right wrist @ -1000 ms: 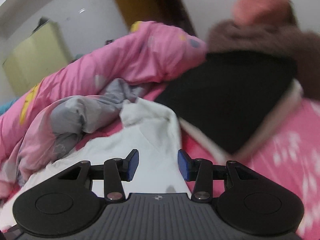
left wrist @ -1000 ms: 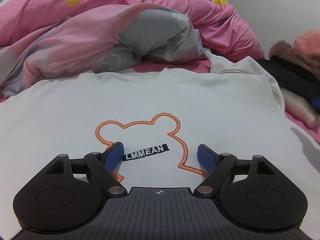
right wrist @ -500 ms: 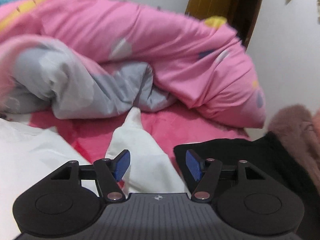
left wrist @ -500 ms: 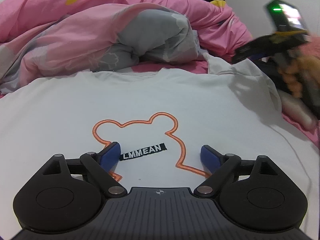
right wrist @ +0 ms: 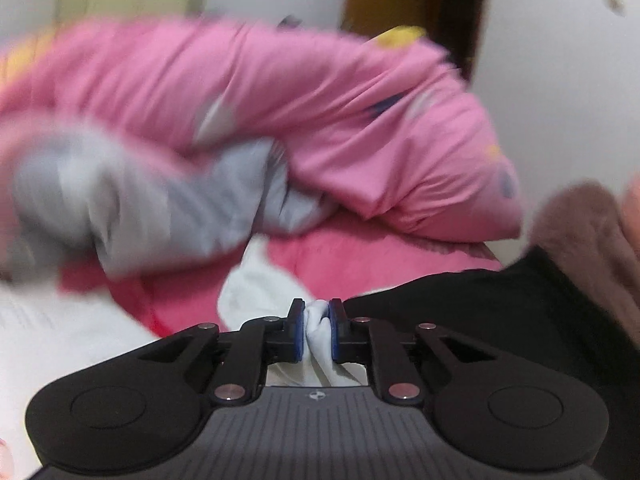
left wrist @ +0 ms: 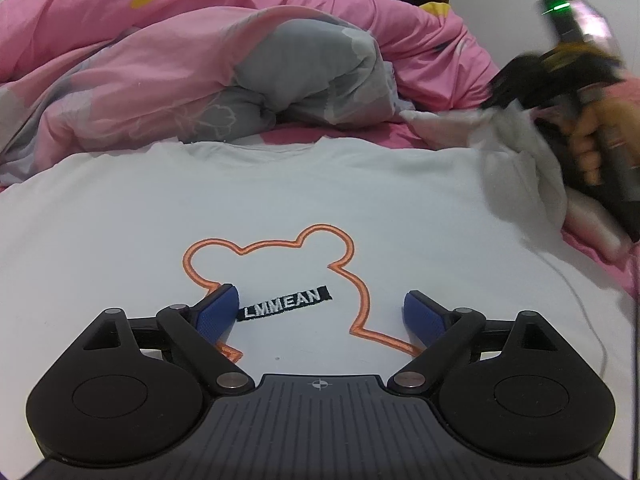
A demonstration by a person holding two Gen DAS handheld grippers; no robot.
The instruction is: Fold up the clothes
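The left gripper (left wrist: 320, 312) hovers low over the chest print of the white T-shirt (left wrist: 280, 200), jaws spread wide with nothing between them. The T-shirt lies flat, front up, on the pink bed sheet (right wrist: 360, 264), collar toward the bunched pink-and-grey duvet (left wrist: 240, 80).

The right gripper (right wrist: 316, 330) is clenched on the right sleeve (right wrist: 320, 328), white cloth bunched between its blue pads (right wrist: 298, 336); a black garment (right wrist: 480, 312) lies just beside it.

Step in hand, as judged: fold the sleeve inward.
1. Keep the clamp firm; thin cloth may slip.
2. Lift only enough to clear the body panel.
3. Carry the sleeve across and lay it flat.
4. Use the left gripper to pin the body if it drags.

Change from 1 second earlier: the right jaws, then parted above the sleeve, have just been closing and now pinch it. The left gripper has widened slightly.
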